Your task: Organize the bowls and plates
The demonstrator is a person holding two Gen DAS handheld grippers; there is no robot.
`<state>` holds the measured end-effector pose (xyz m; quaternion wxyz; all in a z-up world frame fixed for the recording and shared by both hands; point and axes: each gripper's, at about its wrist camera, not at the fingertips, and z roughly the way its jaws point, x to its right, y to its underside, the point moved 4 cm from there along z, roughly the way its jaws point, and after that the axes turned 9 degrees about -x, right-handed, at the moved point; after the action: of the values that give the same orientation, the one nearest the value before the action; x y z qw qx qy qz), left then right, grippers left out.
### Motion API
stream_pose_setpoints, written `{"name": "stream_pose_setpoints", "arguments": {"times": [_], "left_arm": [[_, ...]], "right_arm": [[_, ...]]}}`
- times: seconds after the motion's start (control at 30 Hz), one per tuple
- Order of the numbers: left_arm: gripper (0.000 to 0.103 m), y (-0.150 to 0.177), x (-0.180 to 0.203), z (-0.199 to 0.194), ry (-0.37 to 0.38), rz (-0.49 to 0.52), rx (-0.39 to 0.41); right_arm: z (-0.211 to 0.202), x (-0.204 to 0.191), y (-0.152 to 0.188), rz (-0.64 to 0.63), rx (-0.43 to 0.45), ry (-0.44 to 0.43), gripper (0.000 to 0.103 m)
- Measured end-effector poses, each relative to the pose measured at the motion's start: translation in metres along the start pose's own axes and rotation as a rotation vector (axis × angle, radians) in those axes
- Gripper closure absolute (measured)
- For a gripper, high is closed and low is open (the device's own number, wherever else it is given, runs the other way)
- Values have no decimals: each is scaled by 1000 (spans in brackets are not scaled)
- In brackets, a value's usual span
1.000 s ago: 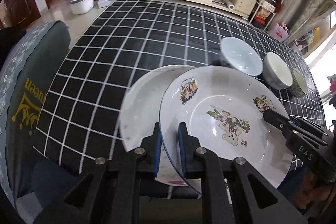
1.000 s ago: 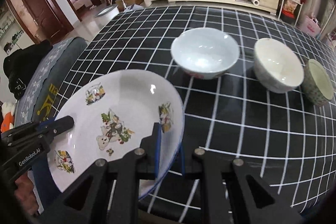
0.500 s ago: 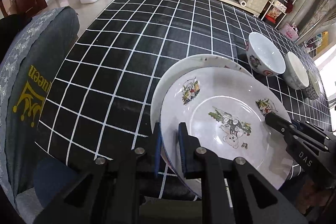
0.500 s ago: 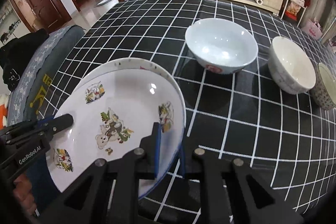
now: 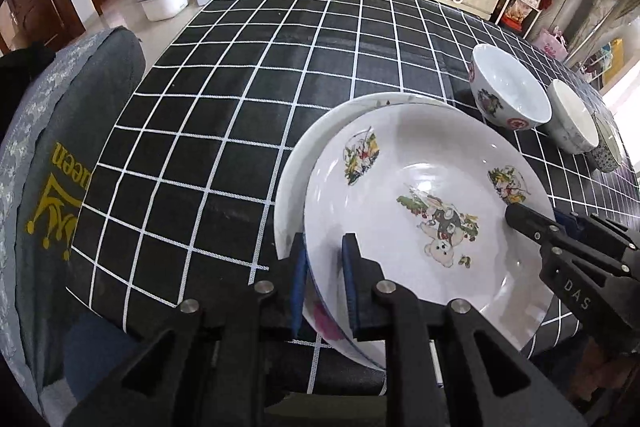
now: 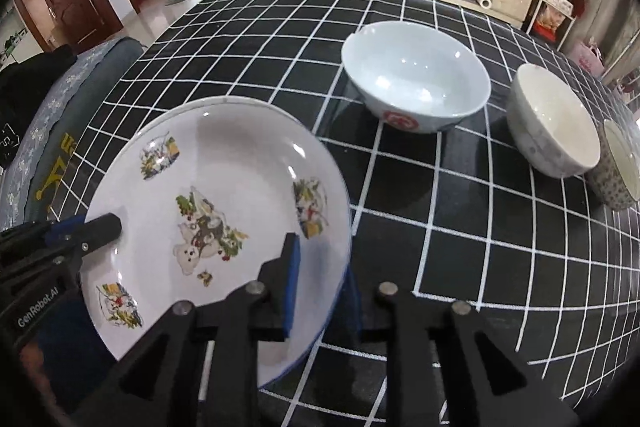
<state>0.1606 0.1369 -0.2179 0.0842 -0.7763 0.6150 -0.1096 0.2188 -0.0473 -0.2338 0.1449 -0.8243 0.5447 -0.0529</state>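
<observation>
Closest to both lenses, the cartoon plate (image 5: pixel 424 211) fills the lower centre of each view. Left claw (image 5: pixel 325 267) straddles its near rim at the bottom of the left wrist view, pads pressed on the rim: gripping. Right claw (image 6: pixel 320 283) straddles the opposite rim at lower centre of the right wrist view; its jaws have just been opening, a gap shows beside the inner pad, and the rim sits between them unclamped. Beneath, a plain white plate (image 5: pixel 304 163) lies on the worktop (image 5: pixel 240 87), its edge showing as a crescent to the left and above the cartoon plate. Whether the two plates are fully seated cannot be told. Further up, toward the right edge, three bowls stand in a row: large white bowl (image 6: pixel 416 83), cream bowl (image 6: pixel 556 123), patterned small bowl (image 6: pixel 618 167).

Step judged: stacking plate on plate, at release. Next move calls for the left claw to let go too, both withdrawing without dragging the plate off-centre, then nesting the bowls.
</observation>
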Motion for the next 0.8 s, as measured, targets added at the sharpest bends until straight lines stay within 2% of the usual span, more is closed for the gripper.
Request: {"name": "stream_pose_setpoints", "arguments": {"times": [0.2, 0.27, 0.37, 0.47, 0.5, 0.8], "left_arm": [[88, -2, -7, -3, 42, -37, 1], [88, -3, -8, -4, 46, -43, 0], [87, -1, -8, -9, 31, -40, 12], [75, 0, -6, -22, -11, -30, 62], [74, 0, -5, -27, -15, -22, 80], [57, 2, 19, -79, 29, 33, 173]], "right_arm": [[-1, -1, 0, -6, -5, 3, 75], [-3, -1, -1, -10, 3, -2, 54], [-15, 1, 1, -4, 40, -11, 42], [-27, 6, 3, 1, 60, -2, 39], [-31, 7, 4, 5, 66, -6, 39], [-89, 29, 16, 18, 181, -2, 32]]}}
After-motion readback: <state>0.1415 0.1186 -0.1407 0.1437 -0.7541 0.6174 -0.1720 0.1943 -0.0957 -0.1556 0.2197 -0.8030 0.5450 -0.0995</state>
